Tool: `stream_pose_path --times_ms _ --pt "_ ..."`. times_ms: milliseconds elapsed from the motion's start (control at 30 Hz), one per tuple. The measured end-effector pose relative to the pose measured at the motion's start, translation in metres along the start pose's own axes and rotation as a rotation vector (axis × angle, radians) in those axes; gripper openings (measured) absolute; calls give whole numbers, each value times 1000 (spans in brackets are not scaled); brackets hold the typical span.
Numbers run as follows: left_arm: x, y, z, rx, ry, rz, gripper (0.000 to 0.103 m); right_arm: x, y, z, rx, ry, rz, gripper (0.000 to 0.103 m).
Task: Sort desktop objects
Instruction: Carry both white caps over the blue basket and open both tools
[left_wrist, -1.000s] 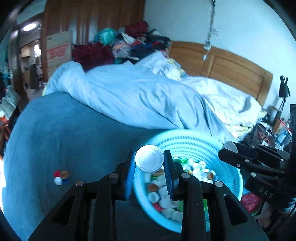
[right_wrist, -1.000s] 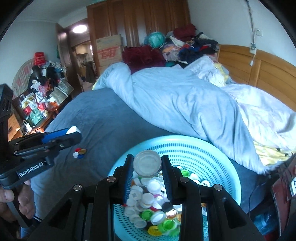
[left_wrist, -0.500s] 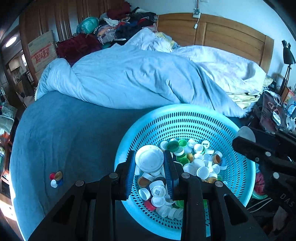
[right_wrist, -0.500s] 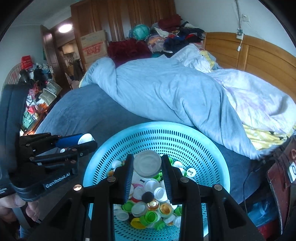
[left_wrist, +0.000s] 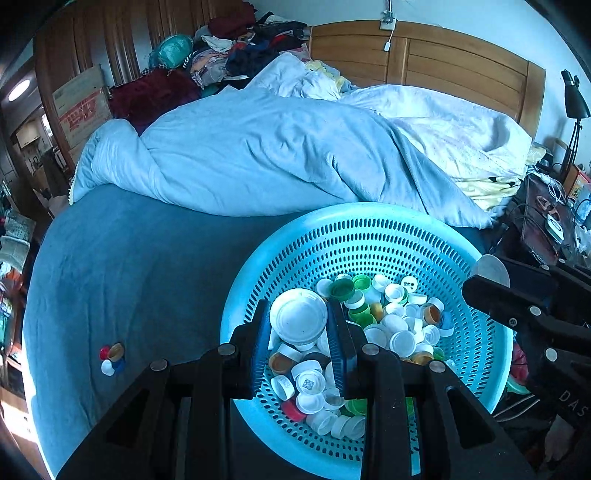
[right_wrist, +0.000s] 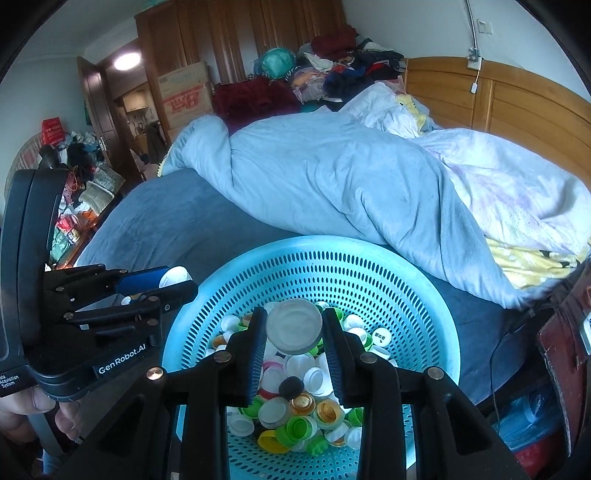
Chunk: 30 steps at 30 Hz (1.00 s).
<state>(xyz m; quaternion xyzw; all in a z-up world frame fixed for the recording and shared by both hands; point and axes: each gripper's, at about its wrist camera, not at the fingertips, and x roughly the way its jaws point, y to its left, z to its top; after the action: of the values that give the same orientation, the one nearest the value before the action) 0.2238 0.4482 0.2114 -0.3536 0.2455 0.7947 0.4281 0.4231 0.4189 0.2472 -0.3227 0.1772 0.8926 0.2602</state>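
A light blue perforated basket (left_wrist: 369, 236) (right_wrist: 332, 258) sits on the bed and holds several bottle caps of mixed colours. My left gripper (left_wrist: 298, 317) is shut on a large white lid (left_wrist: 298, 315) above the basket's left side. It also shows at the left of the right wrist view (right_wrist: 173, 284). My right gripper (right_wrist: 293, 326) is shut on a large grey-white lid (right_wrist: 293, 325) above the caps. It also shows at the right of the left wrist view (left_wrist: 491, 280).
A small cluster of red, orange, white and blue caps (left_wrist: 111, 357) lies on the dark blue sheet (left_wrist: 129, 277) to the left of the basket. A rumpled light blue duvet (left_wrist: 277, 155) lies behind. A cluttered nightstand (left_wrist: 546, 221) stands at the right.
Both grippers moved forward over the basket, each keeping its lid. The views now look down into the caps more than before.
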Motion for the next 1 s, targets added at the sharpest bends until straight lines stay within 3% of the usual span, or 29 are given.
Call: stream_pose_path --times_ms 1000 --pt "13 -5 0 -3 18 -7 25 14 -1 -7 5 28 15 34"
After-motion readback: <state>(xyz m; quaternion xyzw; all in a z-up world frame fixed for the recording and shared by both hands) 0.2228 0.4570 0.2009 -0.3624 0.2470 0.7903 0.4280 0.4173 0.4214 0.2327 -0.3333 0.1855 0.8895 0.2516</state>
